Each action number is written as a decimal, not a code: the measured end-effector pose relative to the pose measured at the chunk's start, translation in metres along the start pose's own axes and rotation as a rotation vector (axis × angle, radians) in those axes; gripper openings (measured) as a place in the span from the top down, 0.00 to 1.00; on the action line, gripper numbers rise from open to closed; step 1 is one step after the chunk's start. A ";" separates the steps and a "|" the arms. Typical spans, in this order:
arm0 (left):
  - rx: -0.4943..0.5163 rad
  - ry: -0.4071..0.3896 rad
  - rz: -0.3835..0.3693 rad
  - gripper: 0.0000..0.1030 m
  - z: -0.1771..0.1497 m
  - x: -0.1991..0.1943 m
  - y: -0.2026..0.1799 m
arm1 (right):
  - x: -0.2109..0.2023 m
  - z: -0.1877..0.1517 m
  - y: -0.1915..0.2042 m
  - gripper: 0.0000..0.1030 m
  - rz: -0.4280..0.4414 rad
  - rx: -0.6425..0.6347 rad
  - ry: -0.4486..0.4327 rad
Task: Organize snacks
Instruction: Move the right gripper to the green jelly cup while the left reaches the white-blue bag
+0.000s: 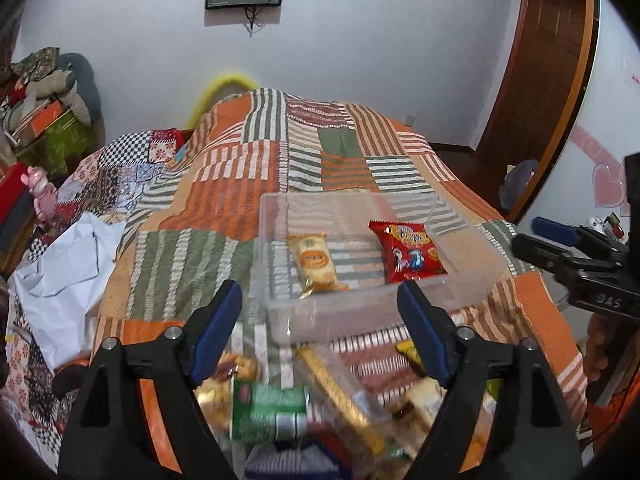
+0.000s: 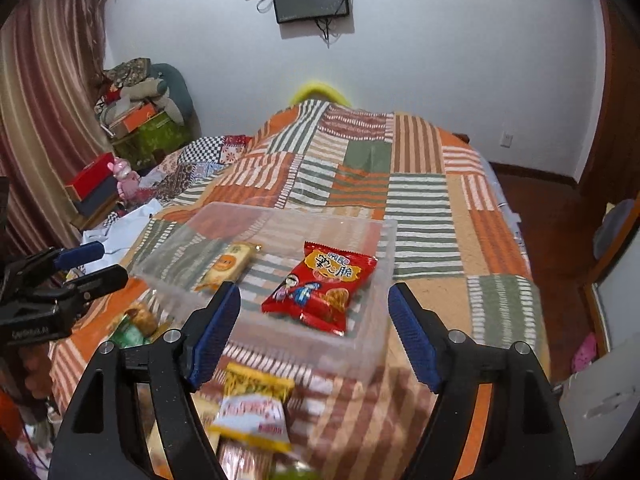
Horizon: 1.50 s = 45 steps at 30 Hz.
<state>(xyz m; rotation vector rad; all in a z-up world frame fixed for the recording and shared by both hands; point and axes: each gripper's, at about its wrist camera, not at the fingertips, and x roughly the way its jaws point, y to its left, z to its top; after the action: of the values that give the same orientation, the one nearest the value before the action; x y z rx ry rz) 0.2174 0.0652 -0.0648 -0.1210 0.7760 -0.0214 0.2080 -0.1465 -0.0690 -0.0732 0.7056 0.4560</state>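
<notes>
Snacks are partly sorted: ahead of my left gripper (image 1: 320, 332) sits the clear box (image 1: 472, 276) on the bedspread (image 1: 224, 200), with a pale biscuit pack (image 1: 316, 262) and a red packet (image 1: 408, 252) already lying inside it. Both my left and right gripper (image 2: 314, 334) hang with jaws spread wide, holding nothing. Much remains, I judge: a pile of loose snacks (image 1: 272, 408) lies just below my fingers, short of the box. That pile is blurred and cut off by the frame, so I cannot count it.
</notes>
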 end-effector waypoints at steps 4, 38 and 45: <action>0.004 -0.005 0.006 0.21 -0.015 -0.020 0.004 | -0.022 -0.012 0.007 0.24 -0.015 -0.034 -0.031; -0.077 0.161 -0.038 0.14 -0.132 -0.016 0.021 | -0.014 -0.115 0.011 0.21 -0.004 0.041 0.079; -0.086 0.142 -0.016 0.14 -0.139 -0.021 0.033 | -0.013 -0.121 0.011 0.22 -0.004 0.041 0.083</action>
<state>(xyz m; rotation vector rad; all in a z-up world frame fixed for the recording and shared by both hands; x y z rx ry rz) 0.1041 0.0853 -0.1521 -0.2090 0.9183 -0.0120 0.1207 -0.1680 -0.1522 -0.0551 0.7956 0.4367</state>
